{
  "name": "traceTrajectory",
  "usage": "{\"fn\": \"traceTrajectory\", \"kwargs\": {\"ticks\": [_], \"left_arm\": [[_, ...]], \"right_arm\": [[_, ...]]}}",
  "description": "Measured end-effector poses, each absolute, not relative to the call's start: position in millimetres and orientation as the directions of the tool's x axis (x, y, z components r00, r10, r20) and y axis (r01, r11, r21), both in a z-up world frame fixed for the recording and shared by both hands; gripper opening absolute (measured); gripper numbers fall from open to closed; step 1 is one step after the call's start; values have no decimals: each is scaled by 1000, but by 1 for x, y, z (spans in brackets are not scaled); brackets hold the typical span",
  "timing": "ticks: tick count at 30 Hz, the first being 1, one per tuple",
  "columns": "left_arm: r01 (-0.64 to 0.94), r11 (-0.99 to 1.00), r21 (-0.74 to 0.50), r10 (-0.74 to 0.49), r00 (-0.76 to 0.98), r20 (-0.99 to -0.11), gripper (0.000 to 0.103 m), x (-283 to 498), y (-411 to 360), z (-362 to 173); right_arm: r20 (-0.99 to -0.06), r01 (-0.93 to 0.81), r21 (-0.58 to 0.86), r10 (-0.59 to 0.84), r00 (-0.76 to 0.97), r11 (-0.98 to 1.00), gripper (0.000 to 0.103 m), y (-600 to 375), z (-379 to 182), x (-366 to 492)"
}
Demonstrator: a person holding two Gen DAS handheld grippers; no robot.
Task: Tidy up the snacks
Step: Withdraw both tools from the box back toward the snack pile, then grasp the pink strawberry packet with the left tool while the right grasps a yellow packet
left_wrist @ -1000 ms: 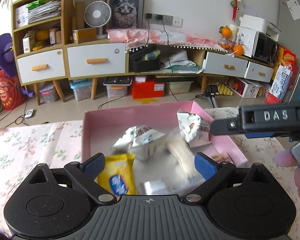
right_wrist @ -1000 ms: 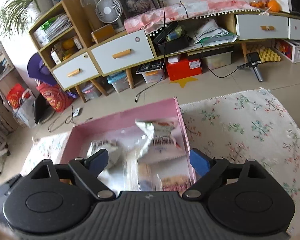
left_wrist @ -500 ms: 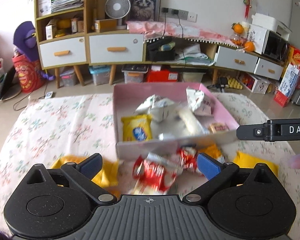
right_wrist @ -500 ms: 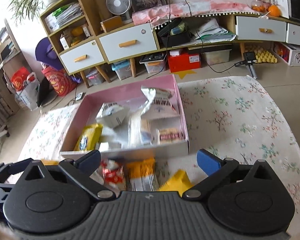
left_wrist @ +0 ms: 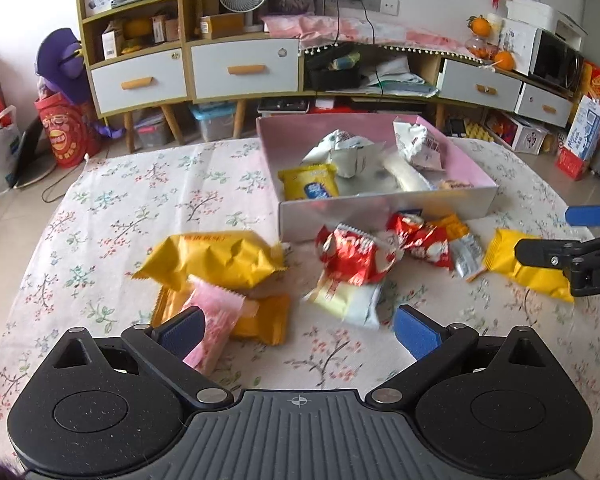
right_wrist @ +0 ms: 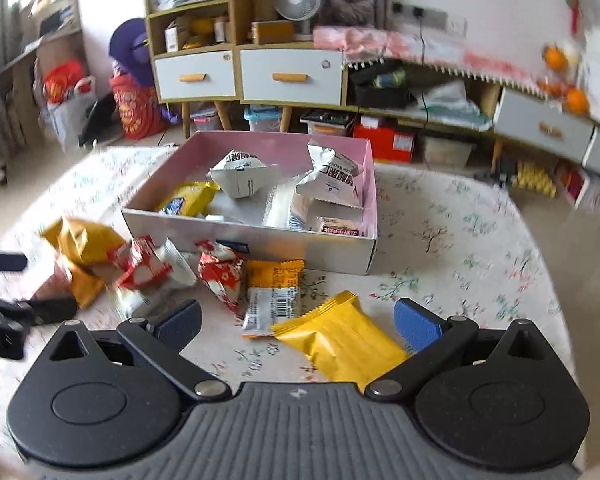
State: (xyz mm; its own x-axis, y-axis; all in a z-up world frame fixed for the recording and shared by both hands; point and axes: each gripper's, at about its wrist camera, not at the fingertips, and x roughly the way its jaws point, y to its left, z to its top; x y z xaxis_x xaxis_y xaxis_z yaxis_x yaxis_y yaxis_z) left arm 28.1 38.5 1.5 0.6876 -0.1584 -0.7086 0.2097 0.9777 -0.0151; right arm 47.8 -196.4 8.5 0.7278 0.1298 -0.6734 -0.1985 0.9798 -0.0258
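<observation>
A pink box (left_wrist: 384, 210) stands on the floral table with a yellow packet (left_wrist: 310, 181) and white packets (right_wrist: 244, 174) inside. Loose snacks lie before its near wall: a big yellow bag (left_wrist: 216, 258), a pink packet (left_wrist: 214, 320), red packets (left_wrist: 356, 256) and an orange barcode packet (right_wrist: 274, 292). My left gripper (left_wrist: 300, 330) is open over the tablecloth, its left finger by the pink packet. My right gripper (right_wrist: 298, 324) is open wide, and a yellow packet (right_wrist: 340, 342) lies on the table between its fingers, untouched. Each gripper shows at the other view's edge.
The floral tablecloth (left_wrist: 140, 208) covers the table, whose far edge lies behind the box. Beyond stands a sideboard (left_wrist: 244, 68) with drawers, a fan and shelves, with bags and bins on the floor. The cloth to the right of the box (right_wrist: 460, 240) holds no snacks.
Both grippers drew back from over the box to the table's near side, bringing the loose snacks into view. The right gripper's jaws widened a little and its view rolled.
</observation>
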Motion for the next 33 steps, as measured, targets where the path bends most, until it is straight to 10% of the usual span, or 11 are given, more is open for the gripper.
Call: {"fn": "traceTrajectory", "kwargs": {"ticks": [33], "left_arm": [[274, 952, -138, -290, 654, -699, 94, 49, 128, -51]], "right_arm": [[-684, -294, -153, 113, 720, 943, 103, -221, -42, 42]]}}
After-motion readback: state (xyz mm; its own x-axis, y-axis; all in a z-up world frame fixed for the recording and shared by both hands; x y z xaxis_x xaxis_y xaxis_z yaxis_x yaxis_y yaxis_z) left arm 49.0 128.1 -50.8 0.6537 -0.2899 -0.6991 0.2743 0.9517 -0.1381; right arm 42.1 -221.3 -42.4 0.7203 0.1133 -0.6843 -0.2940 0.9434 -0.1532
